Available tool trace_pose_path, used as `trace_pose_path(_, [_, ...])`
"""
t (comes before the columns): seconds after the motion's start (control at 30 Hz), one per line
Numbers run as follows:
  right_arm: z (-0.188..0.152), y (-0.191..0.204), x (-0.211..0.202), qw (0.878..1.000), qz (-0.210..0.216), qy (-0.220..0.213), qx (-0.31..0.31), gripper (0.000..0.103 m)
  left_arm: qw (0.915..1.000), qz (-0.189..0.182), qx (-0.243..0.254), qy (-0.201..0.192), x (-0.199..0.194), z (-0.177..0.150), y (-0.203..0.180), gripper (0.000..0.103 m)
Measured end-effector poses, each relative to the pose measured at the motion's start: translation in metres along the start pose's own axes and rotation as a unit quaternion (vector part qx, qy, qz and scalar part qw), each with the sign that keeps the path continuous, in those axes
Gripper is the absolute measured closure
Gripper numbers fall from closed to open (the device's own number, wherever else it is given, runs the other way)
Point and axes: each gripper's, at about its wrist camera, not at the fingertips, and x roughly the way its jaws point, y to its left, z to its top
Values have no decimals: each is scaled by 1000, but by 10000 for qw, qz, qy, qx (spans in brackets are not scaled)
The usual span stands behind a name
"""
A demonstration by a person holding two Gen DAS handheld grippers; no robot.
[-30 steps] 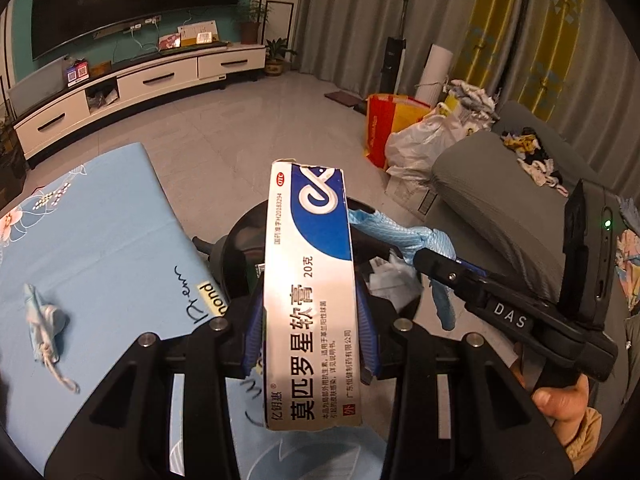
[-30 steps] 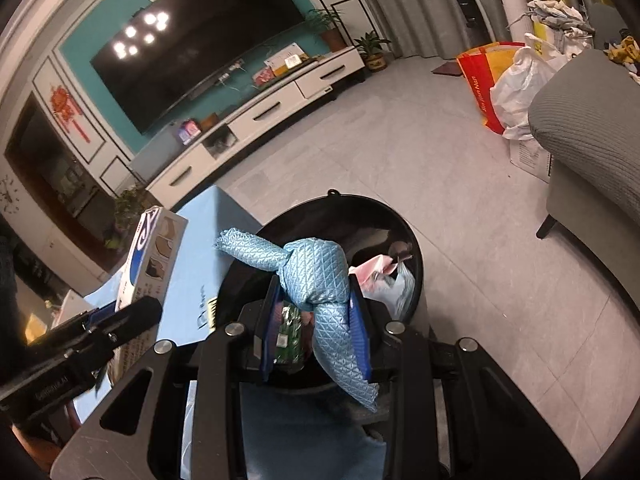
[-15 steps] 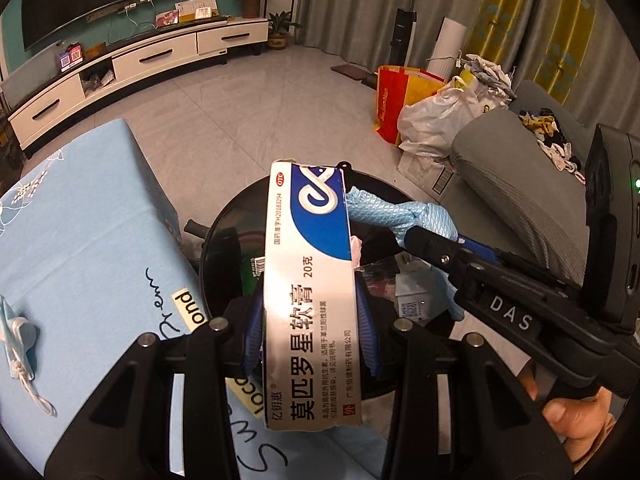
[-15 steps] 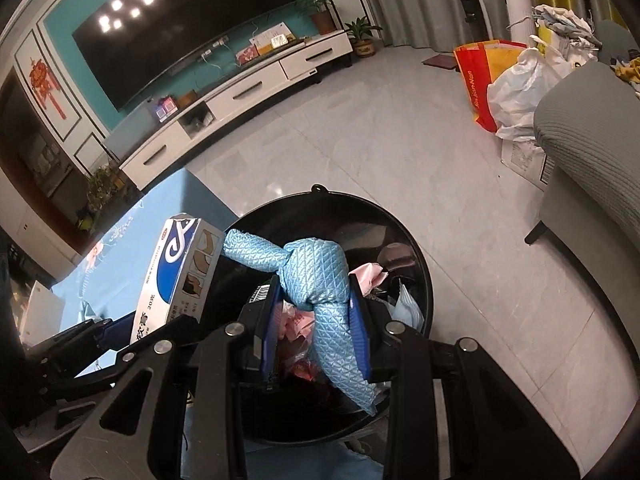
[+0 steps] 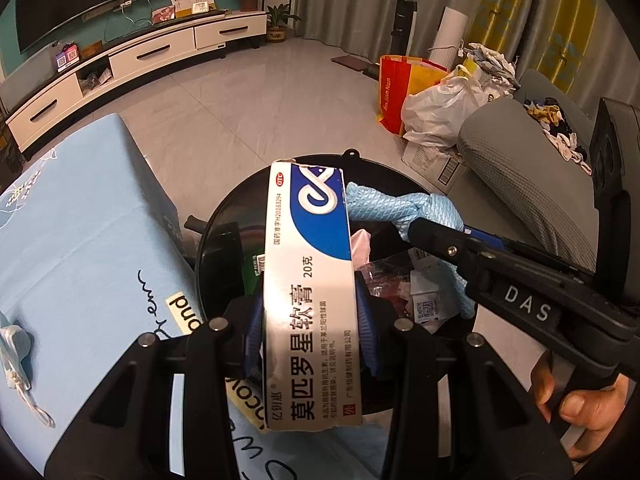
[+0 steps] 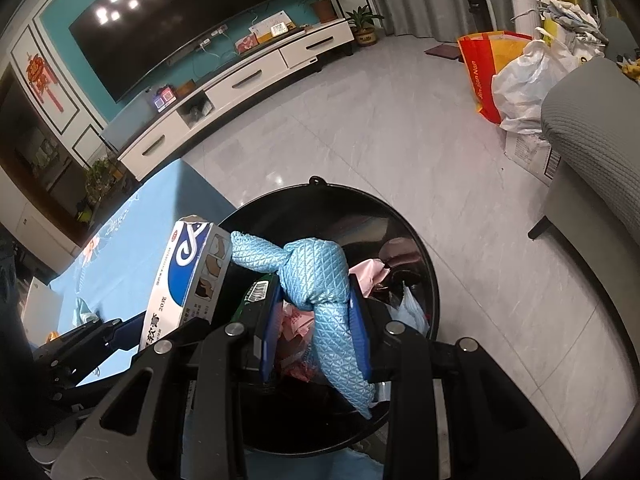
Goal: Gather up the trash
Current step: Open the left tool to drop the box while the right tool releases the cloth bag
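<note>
Cardboard, a blue-and-white ointment box point(image 5: 310, 300), sits pinched in the left gripper point(image 5: 310, 312) right over the black bin point(image 6: 416, 240); a second ago it was nearer the bin's tabletop-side rim. Beside it, also over the bin, the right gripper point(image 6: 316, 320) clamps a knotted blue cloth point(image 6: 316, 276). Both look ready to drop.

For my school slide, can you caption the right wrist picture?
Right gripper holds a knotted blue cloth over the black trash bin.
</note>
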Motion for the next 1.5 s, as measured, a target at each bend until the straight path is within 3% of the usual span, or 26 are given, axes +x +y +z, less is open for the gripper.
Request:
trace_pose_path(1.27, [-2,-2,13,9998,4,207,43,70,9997,204,71,135,19,-2,-4,61])
trace_pose_path(1.43, [-2,-6,8,9998,5,154,130,64,9998,195,78,71,15,-3,-5,56])
trace_pose_path(1.5, [-1,-9,5,9998,28,104,189,61,9998,195,86,35,13,-3,-7,49])
